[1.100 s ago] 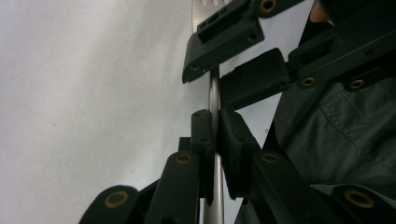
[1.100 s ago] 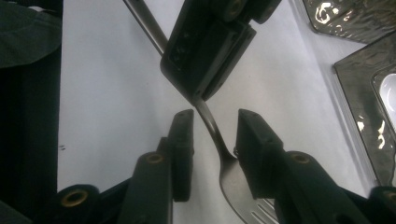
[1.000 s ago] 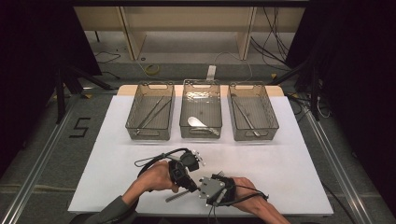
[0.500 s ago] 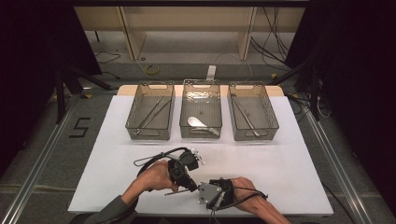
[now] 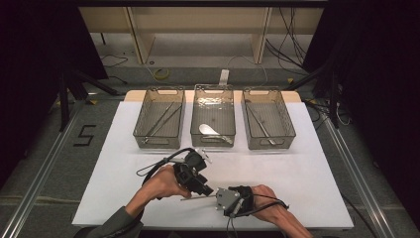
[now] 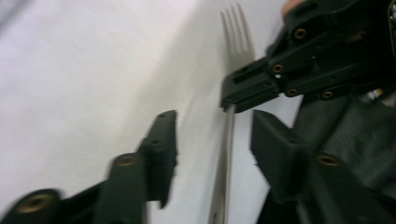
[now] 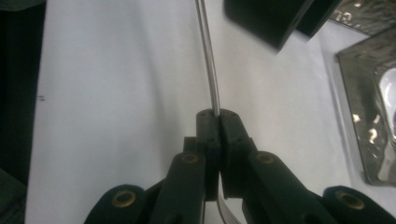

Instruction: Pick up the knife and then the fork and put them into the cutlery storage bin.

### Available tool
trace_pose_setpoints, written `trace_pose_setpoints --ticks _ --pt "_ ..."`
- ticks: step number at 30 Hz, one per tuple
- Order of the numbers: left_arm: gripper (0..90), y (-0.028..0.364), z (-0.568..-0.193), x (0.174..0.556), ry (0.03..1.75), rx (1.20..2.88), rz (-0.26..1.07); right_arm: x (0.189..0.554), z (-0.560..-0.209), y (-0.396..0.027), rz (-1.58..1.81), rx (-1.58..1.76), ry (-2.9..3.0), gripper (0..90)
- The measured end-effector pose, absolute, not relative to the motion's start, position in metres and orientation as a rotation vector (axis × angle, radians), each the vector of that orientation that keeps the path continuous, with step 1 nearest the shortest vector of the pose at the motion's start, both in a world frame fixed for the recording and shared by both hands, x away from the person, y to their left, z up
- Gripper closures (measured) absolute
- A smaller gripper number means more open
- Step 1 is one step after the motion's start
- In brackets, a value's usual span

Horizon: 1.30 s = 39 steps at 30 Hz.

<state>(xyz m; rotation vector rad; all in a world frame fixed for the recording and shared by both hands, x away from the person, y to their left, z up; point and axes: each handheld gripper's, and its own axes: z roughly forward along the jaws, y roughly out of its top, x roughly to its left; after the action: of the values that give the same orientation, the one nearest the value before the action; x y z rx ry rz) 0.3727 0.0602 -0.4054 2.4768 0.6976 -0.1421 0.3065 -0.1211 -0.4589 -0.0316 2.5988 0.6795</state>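
Note:
A metal fork (image 5: 198,198) lies level just above the white table near the front edge. My right gripper (image 5: 218,198) is shut on its neck; in the right gripper view the jaws (image 7: 218,120) pinch the fork (image 7: 209,60) with the handle running away and the tines below. My left gripper (image 5: 206,190) is open. In the left gripper view its jaws (image 6: 212,140) stand on either side of the fork handle (image 6: 225,158) without touching it. The right gripper (image 6: 252,86) clamps just behind the tines (image 6: 238,28).
Three clear bins stand in a row at the back of the white sheet (image 5: 307,173): the left bin (image 5: 159,144) holds long utensils, the middle bin (image 5: 214,141) a spoon (image 5: 210,130), the right bin (image 5: 270,145) a thin utensil. Dark floor surrounds the table.
The fork's handle has swung up to lie level, held by the right gripper. The left gripper has closed in so that its open jaws straddle the handle.

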Motion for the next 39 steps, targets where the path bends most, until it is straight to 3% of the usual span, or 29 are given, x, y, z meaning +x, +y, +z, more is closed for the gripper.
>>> trace_pose_setpoints --ticks 7,19,39 --pt "32.9 0.084 -0.391 0.38 0.765 2.337 -0.024 0.315 -0.456 -0.135 0.671 0.03 2.566 88.8" --pt "26.5 0.123 -0.385 0.382 0.827 2.064 0.139 0.344 -0.447 -0.171 0.685 0.311 2.527 88.7" --pt "20.6 0.157 -0.409 0.363 0.858 1.877 0.296 0.403 -0.403 -0.235 0.925 0.89 2.387 88.7"
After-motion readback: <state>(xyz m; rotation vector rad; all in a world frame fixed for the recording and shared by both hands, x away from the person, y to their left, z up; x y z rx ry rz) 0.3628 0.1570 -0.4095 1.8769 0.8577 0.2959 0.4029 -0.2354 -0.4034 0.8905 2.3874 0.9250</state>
